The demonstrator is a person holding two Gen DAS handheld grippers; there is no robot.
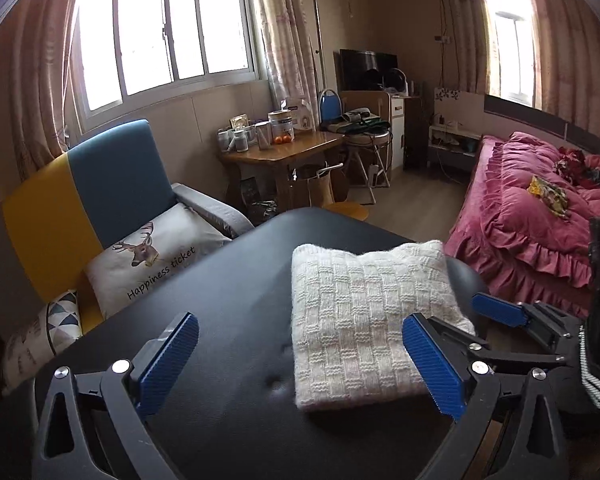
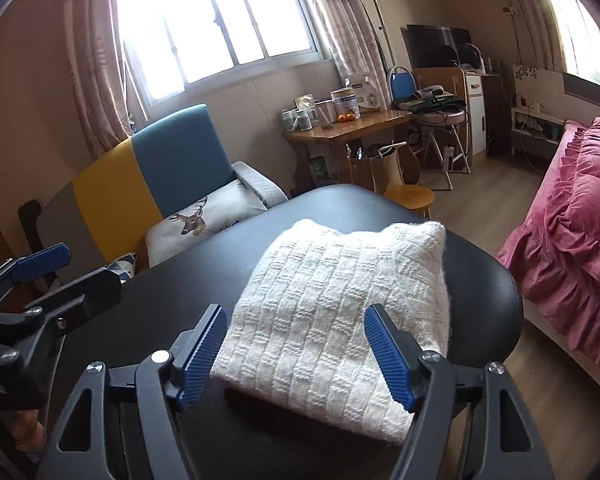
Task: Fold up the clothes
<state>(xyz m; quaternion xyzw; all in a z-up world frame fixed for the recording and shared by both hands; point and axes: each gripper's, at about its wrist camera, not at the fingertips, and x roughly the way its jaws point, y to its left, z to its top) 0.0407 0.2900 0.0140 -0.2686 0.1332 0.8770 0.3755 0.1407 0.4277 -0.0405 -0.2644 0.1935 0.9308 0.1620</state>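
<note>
A cream knitted sweater (image 1: pixel 360 316) lies folded into a thick rectangle on the right half of a black padded table (image 1: pixel 220 320). My left gripper (image 1: pixel 300 364) hovers open above the table's near edge, its right pad over the sweater's near right corner and nothing held. The right gripper (image 1: pixel 500 312) shows in this view beyond that corner. In the right wrist view the folded sweater (image 2: pixel 340 300) fills the centre of the table (image 2: pixel 480 288). My right gripper (image 2: pixel 300 356) is open just above its near edge, holding nothing. The left gripper (image 2: pixel 40 264) is visible at the left.
An armchair (image 1: pixel 100 184) in blue, yellow and grey with a deer cushion (image 1: pixel 156 252) stands left of the table. A pink ruffled bed (image 1: pixel 540 208) lies to the right. Behind are a wooden desk (image 1: pixel 284 152) with jars, a round stool (image 2: pixel 410 196) and chairs.
</note>
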